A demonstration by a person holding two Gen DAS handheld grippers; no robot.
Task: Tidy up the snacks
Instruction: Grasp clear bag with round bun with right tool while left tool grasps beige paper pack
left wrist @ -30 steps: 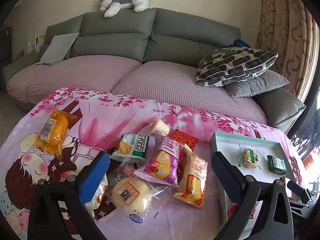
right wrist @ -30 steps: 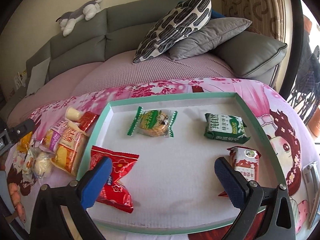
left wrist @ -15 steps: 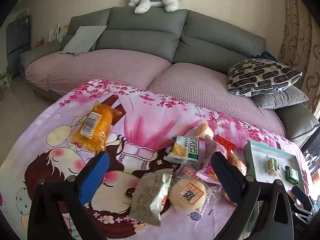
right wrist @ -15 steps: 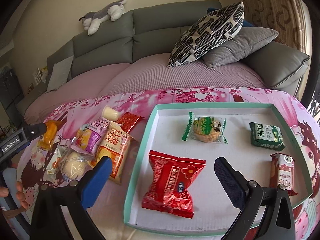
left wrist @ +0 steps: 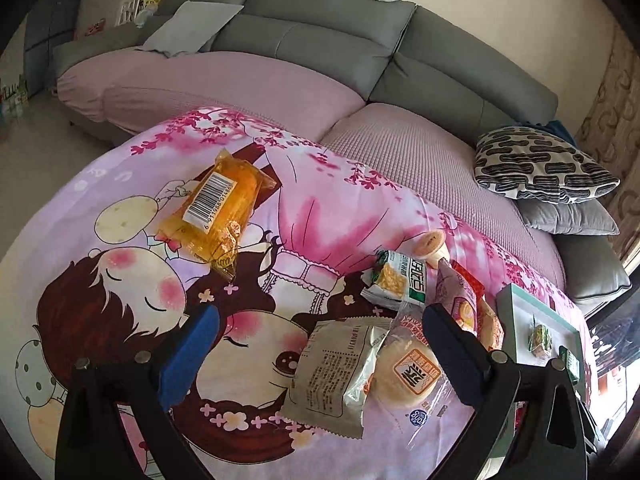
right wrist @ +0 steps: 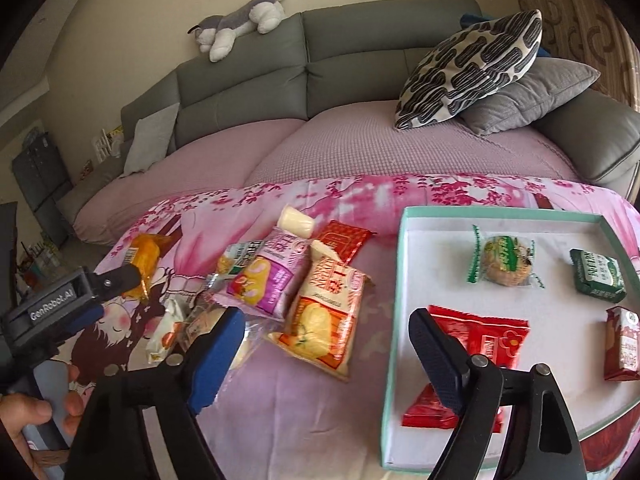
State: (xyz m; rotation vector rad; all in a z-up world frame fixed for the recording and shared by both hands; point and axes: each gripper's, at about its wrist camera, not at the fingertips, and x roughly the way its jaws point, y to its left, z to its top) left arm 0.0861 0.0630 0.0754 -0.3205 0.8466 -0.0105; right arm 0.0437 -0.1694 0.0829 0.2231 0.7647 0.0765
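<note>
Loose snacks lie on the pink cartoon tablecloth: an orange barcode packet (left wrist: 216, 212), a grey packet (left wrist: 336, 376), a wrapped round bun (left wrist: 412, 372) and a green-white packet (left wrist: 400, 284). My left gripper (left wrist: 320, 356) hovers open over the grey packet, not touching it. My right gripper (right wrist: 326, 360) hangs between the pile and the teal-rimmed tray (right wrist: 400, 280). Its jaws are closing, the pads are bare, and the yellow packet (right wrist: 324, 316) lies just ahead between them. The tray holds a red packet (right wrist: 480, 340), a green-wrapped biscuit (right wrist: 506, 264), a green packet (right wrist: 598, 276) and a dark red packet (right wrist: 622, 344).
A pink-purple packet (right wrist: 266, 276), a small red packet (right wrist: 344, 238) and a white cup (right wrist: 296, 222) belong to the pile. A hand (right wrist: 24, 412) holds the left gripper's handle. Behind the table stands a grey sofa (right wrist: 360, 60) with patterned pillows (right wrist: 472, 72).
The left gripper swung left across the table, so the orange and grey packets came into its view. The right gripper moved left from over the tray to the pile's edge, and its jaws narrowed.
</note>
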